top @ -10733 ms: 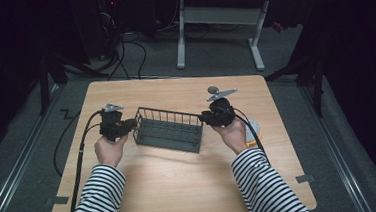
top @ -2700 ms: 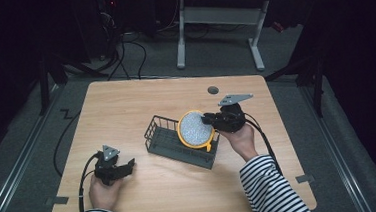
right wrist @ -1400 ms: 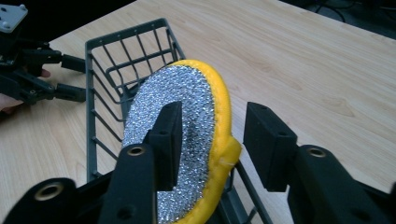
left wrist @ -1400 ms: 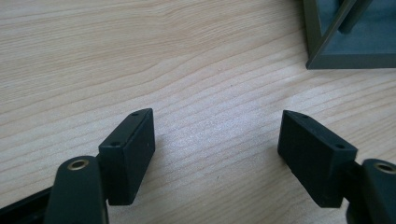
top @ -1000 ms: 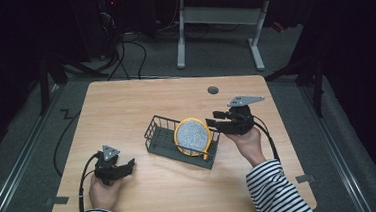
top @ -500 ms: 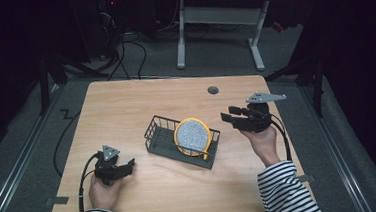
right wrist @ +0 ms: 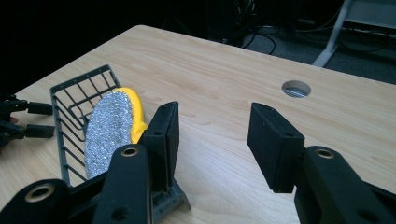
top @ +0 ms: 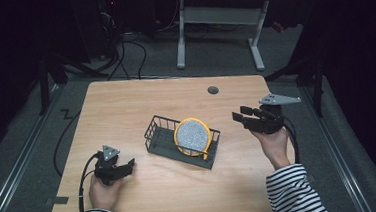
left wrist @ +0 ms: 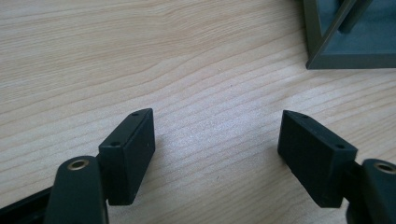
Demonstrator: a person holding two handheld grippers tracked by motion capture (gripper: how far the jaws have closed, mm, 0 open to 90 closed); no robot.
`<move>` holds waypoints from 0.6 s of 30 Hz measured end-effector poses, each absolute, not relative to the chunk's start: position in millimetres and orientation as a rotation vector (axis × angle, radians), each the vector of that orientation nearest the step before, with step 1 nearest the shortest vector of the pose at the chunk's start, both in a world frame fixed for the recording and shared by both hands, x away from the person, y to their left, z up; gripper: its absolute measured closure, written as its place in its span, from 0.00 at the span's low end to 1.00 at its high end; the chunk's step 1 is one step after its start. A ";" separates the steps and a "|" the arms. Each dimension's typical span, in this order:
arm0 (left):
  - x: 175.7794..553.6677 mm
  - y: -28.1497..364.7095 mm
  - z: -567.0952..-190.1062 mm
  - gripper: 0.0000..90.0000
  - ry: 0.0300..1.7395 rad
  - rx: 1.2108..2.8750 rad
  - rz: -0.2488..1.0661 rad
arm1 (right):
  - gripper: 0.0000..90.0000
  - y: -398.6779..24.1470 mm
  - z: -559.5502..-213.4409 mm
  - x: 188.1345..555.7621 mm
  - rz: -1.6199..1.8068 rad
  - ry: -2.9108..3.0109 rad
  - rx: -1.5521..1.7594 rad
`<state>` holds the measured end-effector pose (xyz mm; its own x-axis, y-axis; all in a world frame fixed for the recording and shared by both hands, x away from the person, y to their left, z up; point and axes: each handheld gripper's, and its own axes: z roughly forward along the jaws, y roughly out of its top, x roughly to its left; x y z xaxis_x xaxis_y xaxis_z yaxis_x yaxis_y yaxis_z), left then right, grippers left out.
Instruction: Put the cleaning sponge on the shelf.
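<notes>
A dark wire basket (top: 153, 131) sits mid-table, and a round yellow-rimmed scrubber with a silver face (top: 192, 136) leans on edge in its right end. My right gripper (top: 240, 113) hovers to the right of the basket, apart from it. Its jaws are open with nothing between them and have just been closing a little. In the right gripper view (right wrist: 212, 135) the scrubber (right wrist: 109, 130) and basket (right wrist: 70, 88) lie beyond the left jaw. My left gripper (top: 127, 166) rests open on the wood at the front left, empty, with a basket corner (left wrist: 345, 46) beyond it in the left gripper view (left wrist: 217, 135).
The wooden table (top: 126, 105) has a round cable hole (top: 213, 90) near its far edge. Cables trail from both grippers. A white desk frame (top: 220, 18) stands on the floor behind the table.
The right gripper has drawn away from the basket to the right and slightly up, leaving the scrubber leaning in the basket. The left gripper has stayed put.
</notes>
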<state>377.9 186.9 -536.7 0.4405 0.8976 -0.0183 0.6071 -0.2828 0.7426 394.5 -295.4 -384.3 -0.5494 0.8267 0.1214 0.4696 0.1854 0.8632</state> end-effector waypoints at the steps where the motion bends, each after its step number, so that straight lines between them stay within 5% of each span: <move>1: 377.9 186.9 -536.7 0.31 1.260 2.004 0.538 | 0.60 -298.5 -384.8 393.2 1.314 2.089 1.229; 18: 377.9 186.9 -536.7 0.31 1.260 2.005 0.538 | 0.60 -323.8 -388.4 373.4 1.276 2.020 1.304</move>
